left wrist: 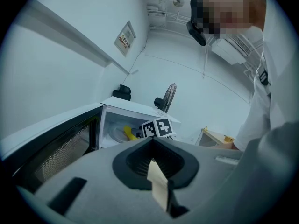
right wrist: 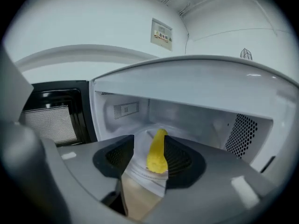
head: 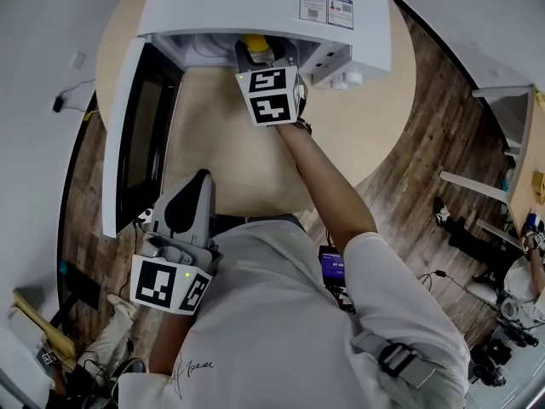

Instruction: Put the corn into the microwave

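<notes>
- The right claw (right wrist: 150, 146) is at the mouth of the microwave (right wrist: 196, 85), with its two jaws spread and pinching nothing.
- The corn (right wrist: 157, 153) shows through the gap between these jaws, close to the jaw at 3 o'clock. The pads do not seem to press it.
- The corn lies inside the microwave, on the glass plate (right wrist: 138, 174). In the right claw view its long axis runs from 6 o'clock to about 12 o'clock. The thin tip points deep into the cavity and the thick end points to the opening.
- There is free room in the cavity on both sides of the corn, up to the perforated wall (right wrist: 240, 134) at 3 o'clock, and the roof is well above it.
- The door (head: 128, 135) stands fully open at the 9 o'clock side. In the head view its free end appears to reach past the rim of the round bench (head: 366, 126).
- The bench surface in front of the opening is bare, under the person's forearm (head: 328, 186).
- The left claw (head: 200, 179) has its jaws pressed together on nothing. In the head view it is at 7 o'clock, beside the person's body and well apart from the microwave opening.
</notes>
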The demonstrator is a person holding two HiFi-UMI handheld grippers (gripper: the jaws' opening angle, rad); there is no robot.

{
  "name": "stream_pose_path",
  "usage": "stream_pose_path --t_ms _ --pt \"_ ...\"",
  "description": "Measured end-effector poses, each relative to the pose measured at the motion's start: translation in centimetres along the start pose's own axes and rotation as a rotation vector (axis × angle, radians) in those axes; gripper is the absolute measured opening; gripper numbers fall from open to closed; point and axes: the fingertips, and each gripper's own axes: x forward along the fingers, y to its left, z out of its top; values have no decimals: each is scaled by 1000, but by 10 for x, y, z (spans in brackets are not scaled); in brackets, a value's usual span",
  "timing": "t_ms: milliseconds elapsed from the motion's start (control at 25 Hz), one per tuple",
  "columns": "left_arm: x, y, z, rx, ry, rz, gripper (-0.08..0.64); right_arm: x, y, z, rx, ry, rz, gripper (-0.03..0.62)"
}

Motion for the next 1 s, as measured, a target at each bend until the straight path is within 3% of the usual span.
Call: stream_pose_path --t_ms 360,1000 --pt "-1 -4 1 -10 -19 21 -12 -26 9 -9 69 32 74 191" --pt "-7 -13 0 -10 -57 71 -12 -79 -2 -19 120 45 95 120"
